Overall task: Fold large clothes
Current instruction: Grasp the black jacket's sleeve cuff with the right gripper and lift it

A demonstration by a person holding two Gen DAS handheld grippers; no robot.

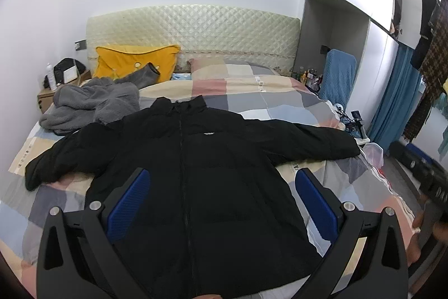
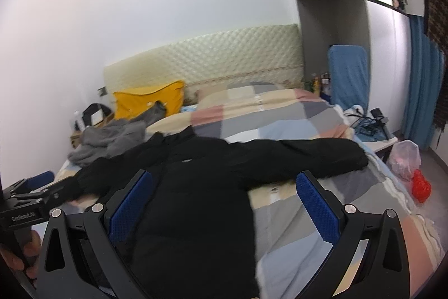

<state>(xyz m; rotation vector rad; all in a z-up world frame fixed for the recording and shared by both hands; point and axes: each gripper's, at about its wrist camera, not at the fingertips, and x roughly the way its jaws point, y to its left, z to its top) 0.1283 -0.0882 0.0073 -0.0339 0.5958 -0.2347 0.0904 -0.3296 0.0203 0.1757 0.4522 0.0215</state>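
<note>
We see a black puffer jacket [image 1: 212,187] spread front-up on the bed, zipper closed, collar toward the quilted headboard [image 1: 193,30], both sleeves stretched out to the sides. It lies on a patchwork checked duvet [image 1: 252,94] in grey, pink, beige and blue.

Our left gripper [image 1: 221,201] hovers over the jacket's lower front, jaws wide apart, blue pads [image 1: 128,203] on either side of the zipper line, nothing between them. Our right gripper [image 2: 224,203] is also wide open and empty; it hangs over the jacket's right half, with one pad above black fabric and the other above bare duvet just below the outstretched sleeve [image 2: 322,156]. We can't tell from either view whether the fingertips touch the fabric.

In the right wrist view the left gripper's black body shows at the left edge with a hand [image 2: 25,251] around its handle. In the left wrist view a hand [image 1: 428,223] on the right gripper's handle shows at the right edge.

Elsewhere on the bed: a crumpled grey fleece garment [image 1: 89,105] near the jacket's collar, touching its shoulder, and a yellow pillow [image 1: 134,60] against the headboard. A wooden nightstand [image 1: 46,98] holds a white bottle [image 1: 51,77] and a black bag [image 1: 68,66]. A blue curtain [image 1: 394,100] hangs far right; a red bag [image 2: 420,187] sits on the floor beside the bed.
</note>
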